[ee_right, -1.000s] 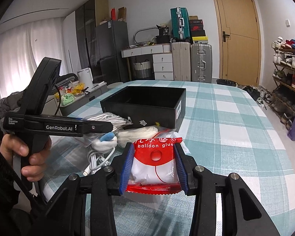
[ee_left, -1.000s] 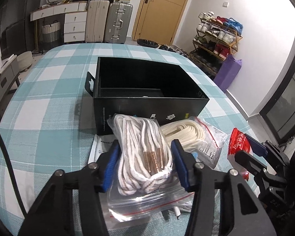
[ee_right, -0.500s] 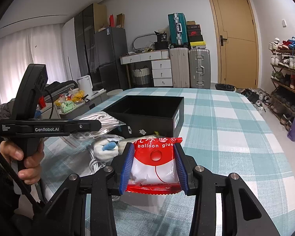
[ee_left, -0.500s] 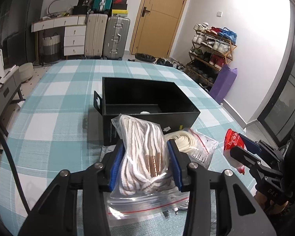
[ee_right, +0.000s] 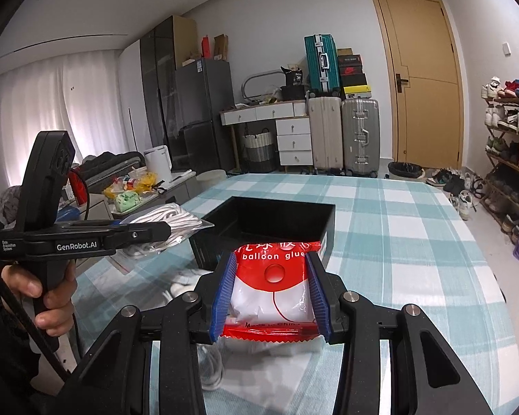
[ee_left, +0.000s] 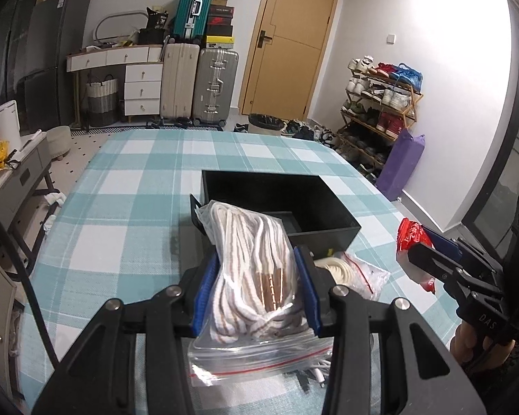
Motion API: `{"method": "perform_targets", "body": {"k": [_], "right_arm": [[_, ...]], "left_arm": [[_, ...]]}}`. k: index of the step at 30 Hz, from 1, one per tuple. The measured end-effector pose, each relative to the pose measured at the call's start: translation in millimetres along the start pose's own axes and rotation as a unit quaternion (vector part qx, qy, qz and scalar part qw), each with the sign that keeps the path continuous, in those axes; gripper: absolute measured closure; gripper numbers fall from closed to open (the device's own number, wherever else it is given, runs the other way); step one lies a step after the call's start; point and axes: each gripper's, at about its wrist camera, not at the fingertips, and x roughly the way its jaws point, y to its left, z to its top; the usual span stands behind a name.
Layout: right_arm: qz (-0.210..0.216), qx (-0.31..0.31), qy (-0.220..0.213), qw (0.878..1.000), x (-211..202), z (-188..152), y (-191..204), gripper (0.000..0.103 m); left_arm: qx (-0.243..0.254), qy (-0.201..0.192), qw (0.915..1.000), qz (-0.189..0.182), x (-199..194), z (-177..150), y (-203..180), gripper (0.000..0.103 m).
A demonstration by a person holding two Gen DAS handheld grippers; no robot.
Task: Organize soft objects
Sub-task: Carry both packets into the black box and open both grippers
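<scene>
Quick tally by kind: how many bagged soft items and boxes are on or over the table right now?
Clear zip bags of cord: 2 (striped cord bag in the left tool, cream cord bag on the table)
Red balloon glue packet: 1, in the right tool
Black box: 1
Total: 4

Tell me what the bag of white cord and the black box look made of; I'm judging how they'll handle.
Bag of white cord: clear, glossy plastic film with a red zip strip, wrinkled and shiny; the cord inside looks like braided fabric with metallic tips. Black box: stiff and matte, probably cardboard, though plastic is possible.

A lived-in home: suitcases (ee_left: 197, 83), shoe rack (ee_left: 380, 110) (fridge (ee_right: 204, 117) too).
</scene>
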Motion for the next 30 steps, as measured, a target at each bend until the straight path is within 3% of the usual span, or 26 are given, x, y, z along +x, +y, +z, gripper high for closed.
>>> {"method": "perform_targets", "body": {"k": [15, 30], "right_arm": [[0.026, -0.003, -0.015, 1.0, 19.4, 46.4, -9.0, 0.062], [0.03, -0.008, 0.019, 0.999, 68.9, 57.8, -17.8, 0.062]], "left_arm": [[0.007, -0.032, 0.9994, 0.008, 3.7, 28.4, 5.9, 0.061], [0.007, -0.008, 0.9999, 0.0, 47.3, 40.2, 3.3, 0.061]]}}
